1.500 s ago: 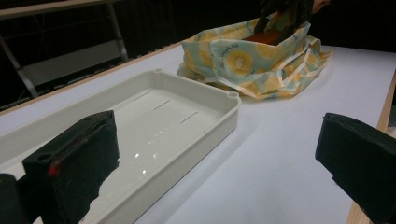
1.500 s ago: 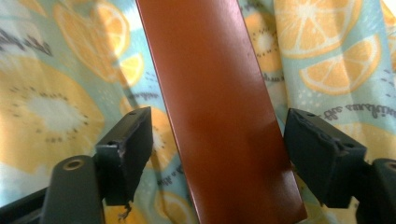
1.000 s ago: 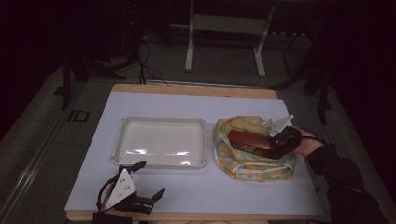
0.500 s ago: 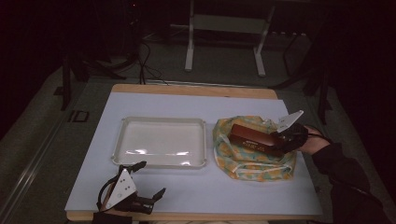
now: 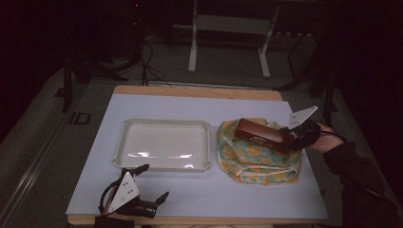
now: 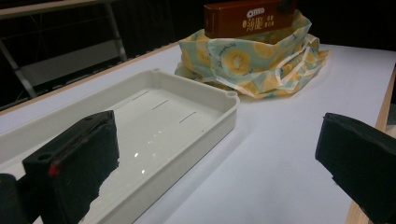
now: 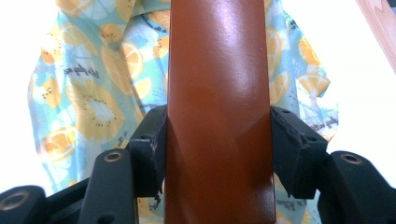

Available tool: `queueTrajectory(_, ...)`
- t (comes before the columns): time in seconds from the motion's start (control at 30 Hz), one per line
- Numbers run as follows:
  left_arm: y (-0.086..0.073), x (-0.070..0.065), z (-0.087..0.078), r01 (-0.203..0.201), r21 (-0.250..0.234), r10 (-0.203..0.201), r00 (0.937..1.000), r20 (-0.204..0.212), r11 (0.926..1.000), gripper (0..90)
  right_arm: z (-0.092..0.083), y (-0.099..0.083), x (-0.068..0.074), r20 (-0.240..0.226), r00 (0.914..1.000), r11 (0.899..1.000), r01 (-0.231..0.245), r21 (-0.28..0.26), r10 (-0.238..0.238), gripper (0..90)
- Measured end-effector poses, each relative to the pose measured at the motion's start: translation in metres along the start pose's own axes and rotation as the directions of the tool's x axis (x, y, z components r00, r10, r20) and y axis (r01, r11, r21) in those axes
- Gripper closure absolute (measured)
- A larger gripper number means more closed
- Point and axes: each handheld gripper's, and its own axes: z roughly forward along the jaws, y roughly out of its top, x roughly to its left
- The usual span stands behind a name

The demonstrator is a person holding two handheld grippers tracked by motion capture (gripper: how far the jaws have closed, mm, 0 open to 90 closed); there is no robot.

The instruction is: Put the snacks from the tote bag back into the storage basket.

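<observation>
Two sets of tongs at work, unevenly. Right tongs [image 5: 290,138] clamped on one end of the long brown box [image 5: 264,135] — pads pressed flat against both narrow sides in the right gripper view, box [image 7: 218,107] running straight out ahead. Box held clear above the fruit-print cloth bag [image 5: 259,154] at the right of the table [image 5: 209,194], tilted a little, far end toward the white tray [image 5: 164,142]. Left tongs [image 5: 153,183] parked at the near edge, spread wide, holding nothing, aimed across the tray [image 6: 187,126] toward the bag [image 6: 252,60].

Step in hand, by the look of it: lifting the box out of the bag. Next, probably — carry leftward, clear of the bag's rim and loose straps, then lower flat inside the tray. Grip sits at one end only, so worth keeping the box level to avoid sagging or twisting between the pads.
</observation>
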Motion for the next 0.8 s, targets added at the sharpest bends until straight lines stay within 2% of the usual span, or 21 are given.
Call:
queueTrajectory(0.47,0.000,0.000,-0.001,0.001,-0.004,-0.001,1.0000,-0.005,1.0000,0.0,-0.015,0.021,0.000,0.009,0.9992,0.999,0.040,0.000,-0.040,42.9)
queueTrajectory(0.8,0.000,0.001,-0.002,0.003,-0.017,-0.003,1.0000,0.000,0.9998,0.0,-0.023,0.045,0.003,0.018,0.9970,0.997,0.076,0.001,-0.076,42.9)
